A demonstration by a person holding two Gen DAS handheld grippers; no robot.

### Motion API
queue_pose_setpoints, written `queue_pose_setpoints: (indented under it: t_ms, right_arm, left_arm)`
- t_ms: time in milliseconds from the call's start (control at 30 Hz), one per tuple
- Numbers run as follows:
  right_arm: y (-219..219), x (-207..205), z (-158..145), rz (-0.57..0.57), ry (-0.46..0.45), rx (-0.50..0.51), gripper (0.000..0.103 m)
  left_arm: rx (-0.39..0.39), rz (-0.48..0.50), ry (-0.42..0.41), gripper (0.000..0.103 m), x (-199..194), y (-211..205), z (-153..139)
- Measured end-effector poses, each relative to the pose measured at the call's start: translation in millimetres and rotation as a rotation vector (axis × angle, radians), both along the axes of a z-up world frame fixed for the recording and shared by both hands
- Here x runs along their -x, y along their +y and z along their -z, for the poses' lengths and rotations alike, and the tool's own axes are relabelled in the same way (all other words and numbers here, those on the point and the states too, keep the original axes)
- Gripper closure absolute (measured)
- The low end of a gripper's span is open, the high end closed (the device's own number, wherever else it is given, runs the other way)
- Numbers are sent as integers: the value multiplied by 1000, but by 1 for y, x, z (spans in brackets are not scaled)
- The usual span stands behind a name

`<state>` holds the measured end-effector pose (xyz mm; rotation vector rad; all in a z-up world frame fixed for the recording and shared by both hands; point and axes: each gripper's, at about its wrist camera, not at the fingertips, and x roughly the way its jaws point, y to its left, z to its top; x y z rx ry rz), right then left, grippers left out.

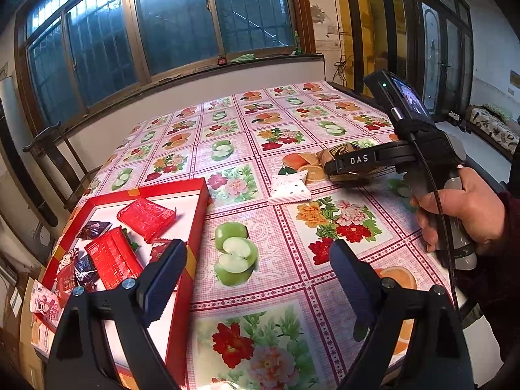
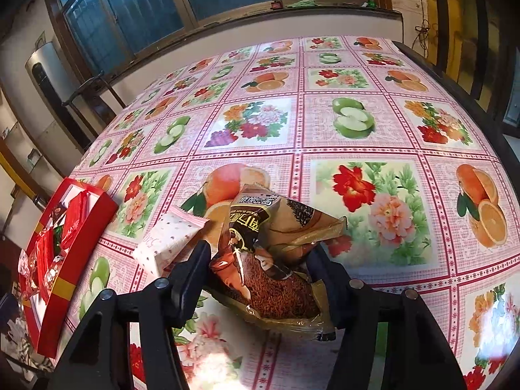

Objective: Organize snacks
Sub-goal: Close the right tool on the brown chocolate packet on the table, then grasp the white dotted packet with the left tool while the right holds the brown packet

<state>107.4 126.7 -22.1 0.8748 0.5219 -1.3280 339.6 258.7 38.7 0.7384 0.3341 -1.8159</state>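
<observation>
The red box at the table's left holds red snack packets and dark candies. The left gripper hangs with jaws apart and empty; the right gripper is clamped on a brown snack bag.

Both wrist views look down across the tablecloth, sharing the red box

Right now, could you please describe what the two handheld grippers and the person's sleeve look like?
Both grippers are black with ribbed dark blue pads. The right gripper bears white "DAS" lettering, a grey handle, a black cable and a mounted phone. The sleeve is dark maroon. The left gripper shows round silver bolts.
</observation>
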Motion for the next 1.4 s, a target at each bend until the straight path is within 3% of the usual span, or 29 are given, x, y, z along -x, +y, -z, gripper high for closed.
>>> queue_pose_setpoints:
  t_ms: [367, 633, 900, 1200, 1400]
  right_arm:
    - [10, 72, -3, 135, -108, 31, 39]
    - [9, 71, -2, 133, -94, 36, 39]
    - [7, 62, -2, 131, -18, 30, 39]
    - [6, 61, -2, 134, 1, 33, 39]
    - [5, 61, -2, 135, -3, 36, 39]
  left_arm:
    - [-32, 47, 7, 14, 23, -11, -3]
    - [-55, 92, 10, 14, 42, -21, -4]
    - [-123, 68, 98, 14, 36, -60, -9]
    - [-157, -13, 106, 14, 18, -112, -14]
    - [-211, 4, 49, 14, 38, -132, 4]
